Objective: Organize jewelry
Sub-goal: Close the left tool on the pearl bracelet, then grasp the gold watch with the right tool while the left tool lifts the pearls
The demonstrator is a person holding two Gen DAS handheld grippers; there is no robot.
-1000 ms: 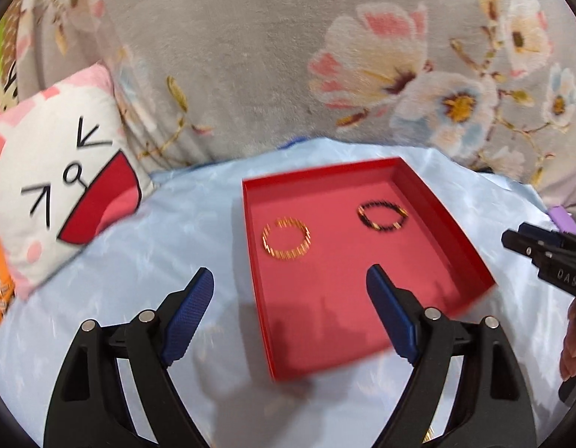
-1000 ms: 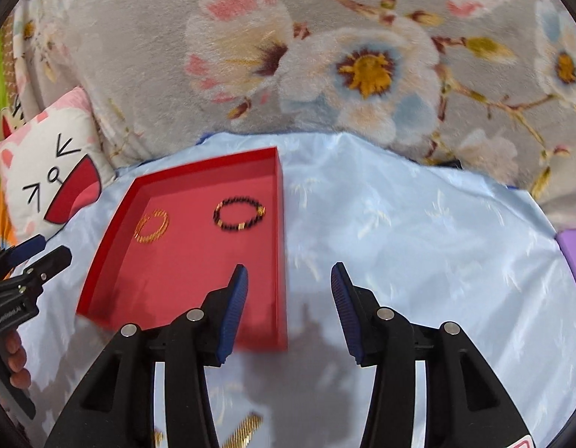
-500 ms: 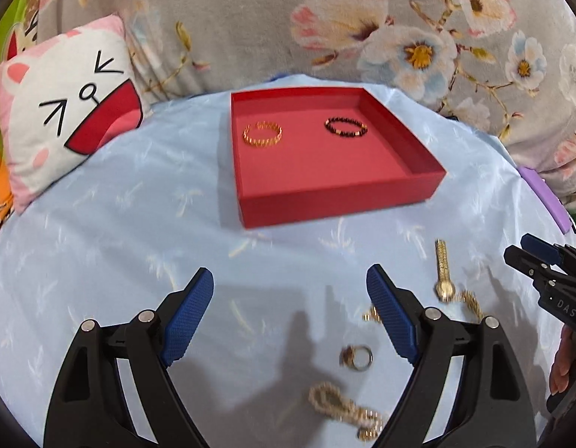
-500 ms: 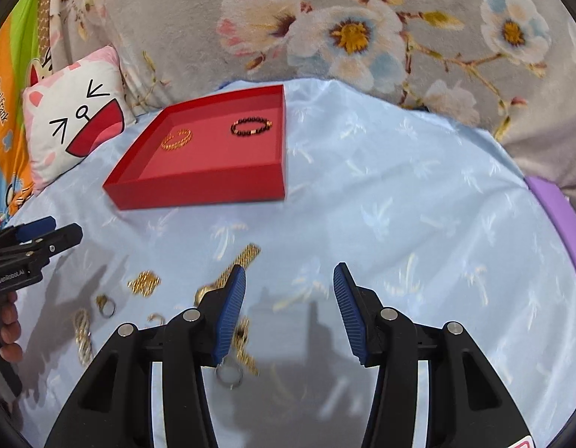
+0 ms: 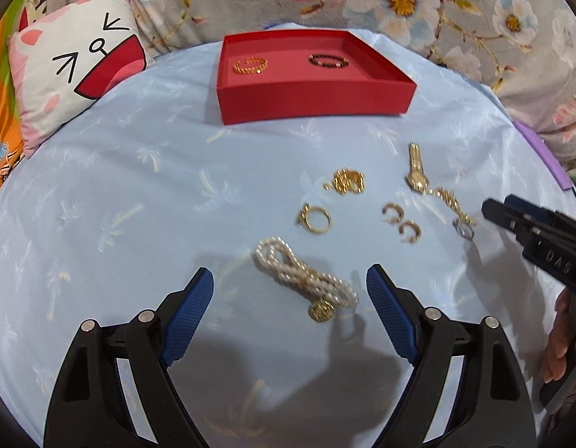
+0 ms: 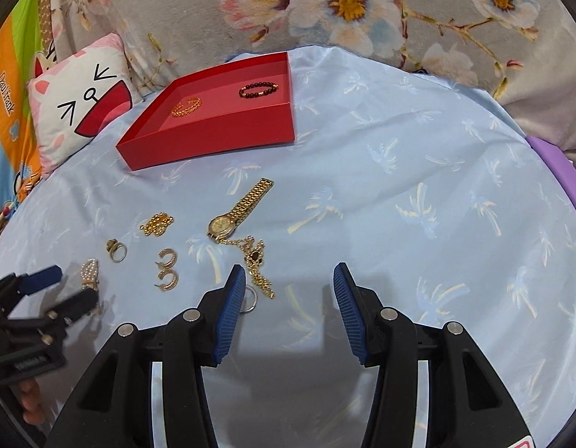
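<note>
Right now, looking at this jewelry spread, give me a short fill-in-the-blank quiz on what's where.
1. The red tray holds ____ bracelets.
2. The pearl bracelet lies between the open fingers of the ____ gripper.
3. The gold watch lies on the blue ____.
4. Nothing lies between the fingers of the ____ gripper.

Answers: two; left; cloth; right

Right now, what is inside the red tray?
Inside the red tray lie two bracelets, apart: a gold bracelet and a dark beaded bracelet. The near wall hides the front strip of its floor.
</note>
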